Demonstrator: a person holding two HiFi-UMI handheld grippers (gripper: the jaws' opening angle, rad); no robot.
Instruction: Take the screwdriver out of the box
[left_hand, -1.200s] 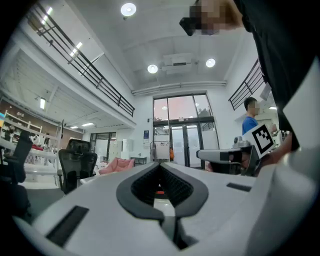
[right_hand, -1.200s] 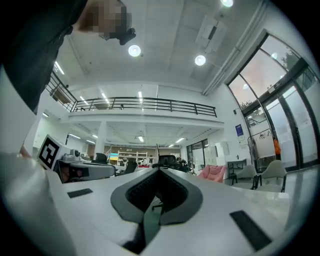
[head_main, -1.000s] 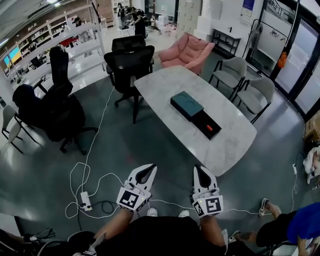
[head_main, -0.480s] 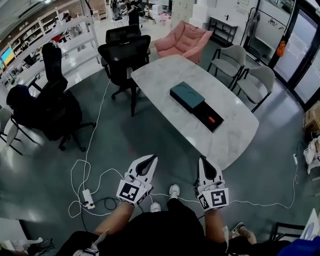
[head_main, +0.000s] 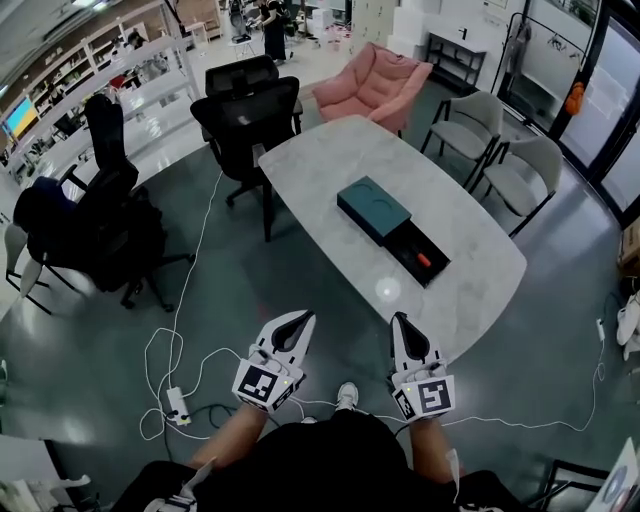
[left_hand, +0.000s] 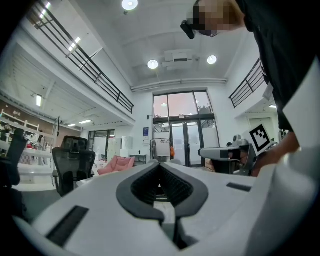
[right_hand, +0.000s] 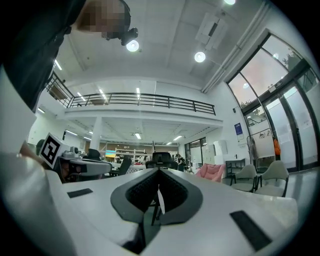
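Note:
A white marble table (head_main: 320, 160) carries a teal box lid (head_main: 373, 208) and, beside it, an open black box tray (head_main: 410, 248). In the tray lies a small orange-red screwdriver (head_main: 424, 261). Both grippers hang over the floor short of the table's near edge, well apart from the box. My left gripper (head_main: 300, 318) has its jaws shut with nothing between them, as its own view (left_hand: 160, 163) confirms. My right gripper (head_main: 399, 320) sits just before the table edge, also shut and empty (right_hand: 159, 170).
Black office chairs (head_main: 245, 110) stand at the table's far left, a pink armchair (head_main: 370, 85) behind it, grey chairs (head_main: 510, 160) to the right. White cables and a power strip (head_main: 177, 404) lie on the grey floor at the left.
Both grippers and the head camera have moved toward the table; the table's near edge now lies just ahead of the right gripper. The jaws stayed shut.

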